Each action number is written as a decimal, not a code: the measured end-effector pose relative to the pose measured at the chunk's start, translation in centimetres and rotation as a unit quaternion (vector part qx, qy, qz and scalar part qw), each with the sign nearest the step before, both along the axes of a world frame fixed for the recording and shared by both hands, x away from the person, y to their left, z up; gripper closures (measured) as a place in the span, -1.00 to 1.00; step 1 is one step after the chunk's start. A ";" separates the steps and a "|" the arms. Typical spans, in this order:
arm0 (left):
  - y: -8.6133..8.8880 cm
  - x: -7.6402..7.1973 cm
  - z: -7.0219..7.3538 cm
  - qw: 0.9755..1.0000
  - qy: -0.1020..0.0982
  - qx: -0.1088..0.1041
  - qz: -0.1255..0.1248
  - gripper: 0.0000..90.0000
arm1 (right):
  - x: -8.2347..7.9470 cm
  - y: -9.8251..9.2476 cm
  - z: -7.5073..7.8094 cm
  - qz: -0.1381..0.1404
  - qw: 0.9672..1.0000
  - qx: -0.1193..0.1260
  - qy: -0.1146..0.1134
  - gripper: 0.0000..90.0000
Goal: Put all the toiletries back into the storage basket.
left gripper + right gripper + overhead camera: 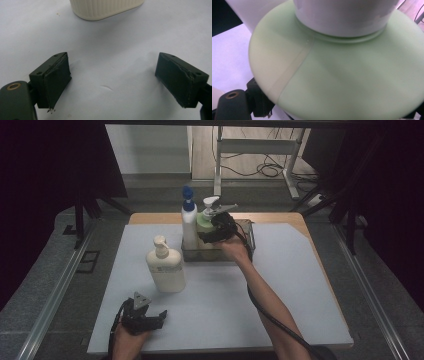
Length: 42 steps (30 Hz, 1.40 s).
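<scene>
Lab, dark curtains [55, 165], floor cables [267, 169]

Wide-spread claw [112, 82] before cream bottle [106, 8]

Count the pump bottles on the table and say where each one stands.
3: a cream bottle alone on the mat, a blue-capped bottle and a green bottle in the clear bin; others may hide behind.

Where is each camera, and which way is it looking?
High view: sits above the person's side, looking forward and down at the table; both forearms, the left claw and right claw show.
Left gripper view: rides the left claw, looking along its open jaws at the cream bottle.
Right gripper view: rides the right claw, close up against the green bottle; one jaw shows at the bottom left.
Shared: the cream bottle and green bottle also show from above.
</scene>
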<state>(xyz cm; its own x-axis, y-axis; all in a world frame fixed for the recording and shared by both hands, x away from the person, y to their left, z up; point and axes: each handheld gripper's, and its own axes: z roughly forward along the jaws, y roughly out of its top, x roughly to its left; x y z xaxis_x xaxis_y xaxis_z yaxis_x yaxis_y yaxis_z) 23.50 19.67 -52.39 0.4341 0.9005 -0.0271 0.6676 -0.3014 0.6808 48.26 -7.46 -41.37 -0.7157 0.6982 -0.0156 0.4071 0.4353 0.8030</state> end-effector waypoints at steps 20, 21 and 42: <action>0.0 0.0 0.0 1.000 0.000 0.000 0.000 -0.73 | 0.2 -0.5 -0.5 -0.007 0.999 0.033 0.032 -0.79; 0.0 0.0 0.0 1.000 0.000 0.000 0.000 -0.73 | 0.2 -0.5 -0.6 -0.007 0.999 0.037 0.032 -0.79; 0.0 0.0 0.0 1.000 0.000 0.001 0.000 -0.73 | 0.0 -0.8 -0.6 0.005 1.000 0.026 0.009 -0.77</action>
